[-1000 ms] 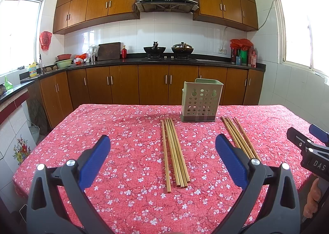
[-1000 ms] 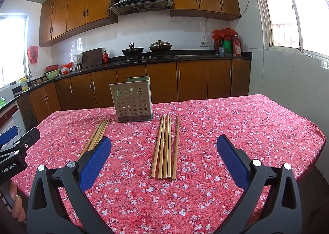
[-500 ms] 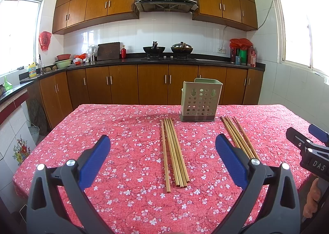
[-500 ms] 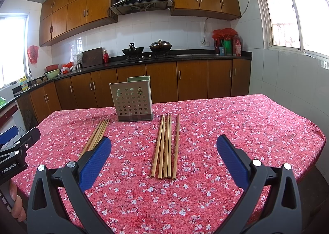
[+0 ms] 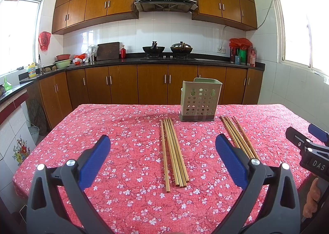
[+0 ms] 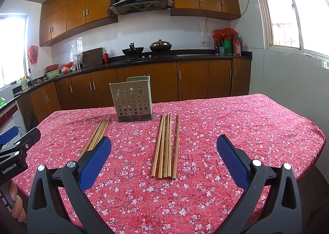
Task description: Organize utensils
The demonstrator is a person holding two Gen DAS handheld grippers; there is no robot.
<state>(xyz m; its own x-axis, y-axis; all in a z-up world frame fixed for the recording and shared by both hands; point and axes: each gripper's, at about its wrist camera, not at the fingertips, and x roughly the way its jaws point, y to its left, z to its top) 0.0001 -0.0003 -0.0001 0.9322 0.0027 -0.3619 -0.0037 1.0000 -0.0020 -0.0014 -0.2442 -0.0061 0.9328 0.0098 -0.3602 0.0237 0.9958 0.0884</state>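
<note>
From the left wrist camera, the left gripper (image 5: 162, 151) hangs above the near edge of a table spread with a red floral cloth (image 5: 102, 131), its blue-padded fingers (image 5: 94, 160) spread wide with nothing between them. Directly ahead lies the left bundle of chopsticks (image 5: 173, 151), five pale bamboo sticks side by side, pointing away towards a perforated green utensil holder (image 5: 198, 100) that stands upright near the far edge. A second bundle lies to the right of the holder, partly hidden behind the right finger. At the far right edge, part of the other gripper and the person's hand show. From the right wrist camera, the right gripper (image 6: 164, 151) is likewise released and empty, above the near edge. Ahead of it lies the right bundle of chopsticks (image 6: 165, 147), one stick a little apart from the rest. The holder stands beyond and slightly left, apart from both bundles, and looks empty as far as the holes show. Compared with half a second and a full second ago, almost nothing has changed: both grippers hover in nearly the same place and no stick has shifted. Judging by this, sorting has not begun, and every chopstick has yet to go into the holder.
</note>
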